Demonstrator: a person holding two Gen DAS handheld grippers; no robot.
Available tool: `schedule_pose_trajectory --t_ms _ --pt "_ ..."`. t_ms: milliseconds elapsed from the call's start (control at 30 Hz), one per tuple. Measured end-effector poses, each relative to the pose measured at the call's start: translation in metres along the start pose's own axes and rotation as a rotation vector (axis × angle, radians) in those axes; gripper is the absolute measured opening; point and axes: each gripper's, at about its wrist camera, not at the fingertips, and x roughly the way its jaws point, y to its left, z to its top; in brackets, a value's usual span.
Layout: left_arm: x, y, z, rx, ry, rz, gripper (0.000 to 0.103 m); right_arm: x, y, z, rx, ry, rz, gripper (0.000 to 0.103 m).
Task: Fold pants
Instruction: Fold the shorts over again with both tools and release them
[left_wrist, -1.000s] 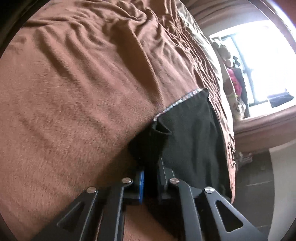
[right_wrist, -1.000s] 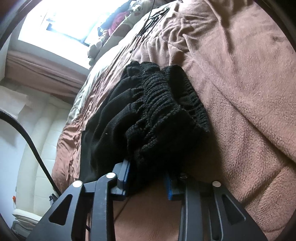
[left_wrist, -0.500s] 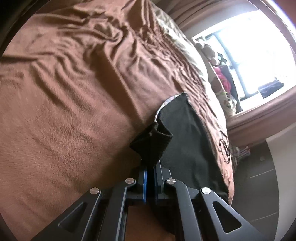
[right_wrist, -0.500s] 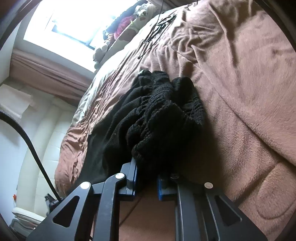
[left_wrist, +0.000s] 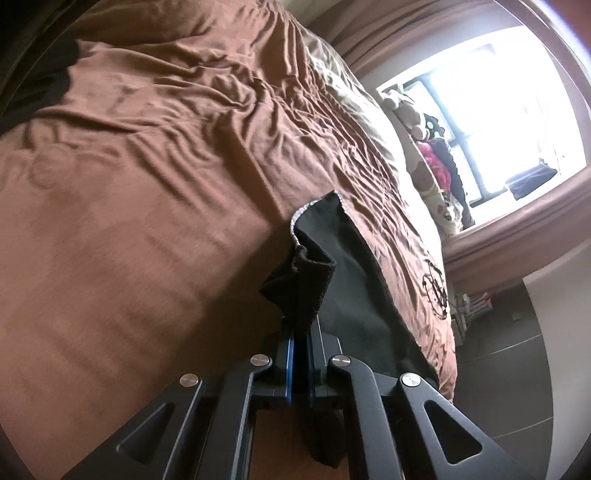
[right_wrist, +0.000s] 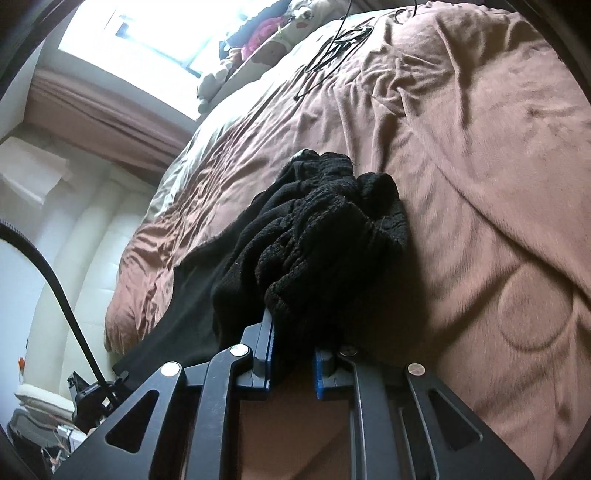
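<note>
A: Where do we see the pants (left_wrist: 354, 295)?
B: On the brown blanket (left_wrist: 147, 221), pinched at both ends: left gripper (left_wrist: 300, 332) clamps a hem, right gripper (right_wrist: 291, 332) the bunched waistband.
A: Writing?
B: A dark emblem (left_wrist: 436, 291), unreadable. Stuffed toys (right_wrist: 221, 77) beyond.

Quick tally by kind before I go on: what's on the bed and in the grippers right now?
Pants: 1, black, held at both ends
Blanket: 1, brown
Cable: 1, black, far end of bed
Grippers: 2, left and right, both shut on the pants
Total: 5
</note>
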Motion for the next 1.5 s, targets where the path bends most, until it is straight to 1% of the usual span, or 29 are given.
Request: schedule_pose_trajectory --t_ms 200,500,667,833,967,1100,1200,1333,1400,1433,1467,1500 --pt "-0.031 0.015 -0.022 -0.003 -0.003 0.022 0.005 -0.011 0.005 -0.011 -0.04 0.027 -0.006 0.013" --pt "-0.071 0.033 -0.058 -0.043 -0.012 0.025 0.005 -0.029 0.009 -0.02 -0.101 0.058 -0.012 0.013" --pt "-0.083 0.041 -0.078 -0.077 -0.004 0.017 0.005 -0.034 0.007 -0.017 -0.121 0.076 -0.029 0.013" --pt "-0.092 0.047 -0.092 -0.114 -0.012 -0.006 0.005 -0.039 0.016 -0.014 -0.17 0.086 -0.054 0.012" --pt "-0.102 0.05 -0.098 -0.146 -0.014 -0.027 0.005 -0.044 0.023 -0.007 -0.19 0.086 -0.069 0.012" --pt "-0.11 0.05 -0.101 -0.147 -0.019 -0.052 0.005 -0.05 0.03 -0.004 -0.209 0.08 -0.074 0.012" --pt "-0.103 0.056 -0.102 -0.143 -0.004 -0.041 0.005 -0.048 0.027 -0.002 -0.204 0.08 -0.086 0.013" --pt "-0.085 0.074 -0.103 -0.174 0.06 -0.028 0.005 -0.032 0.014 -0.011 -0.135 0.138 -0.146 0.019" --pt "-0.079 0.08 -0.104 -0.172 0.082 -0.009 0.006 -0.029 0.013 -0.018 -0.142 0.153 -0.165 0.027" --pt "-0.077 0.084 -0.106 -0.168 0.093 -0.004 0.007 -0.029 0.013 -0.022 -0.146 0.155 -0.177 0.033" --pt "-0.076 0.086 -0.106 -0.163 0.101 -0.004 0.011 -0.031 0.013 -0.027 -0.146 0.153 -0.181 0.041" --pt "-0.075 0.088 -0.107 -0.157 0.11 -0.005 0.019 -0.033 0.014 -0.029 -0.144 0.151 -0.178 0.046"
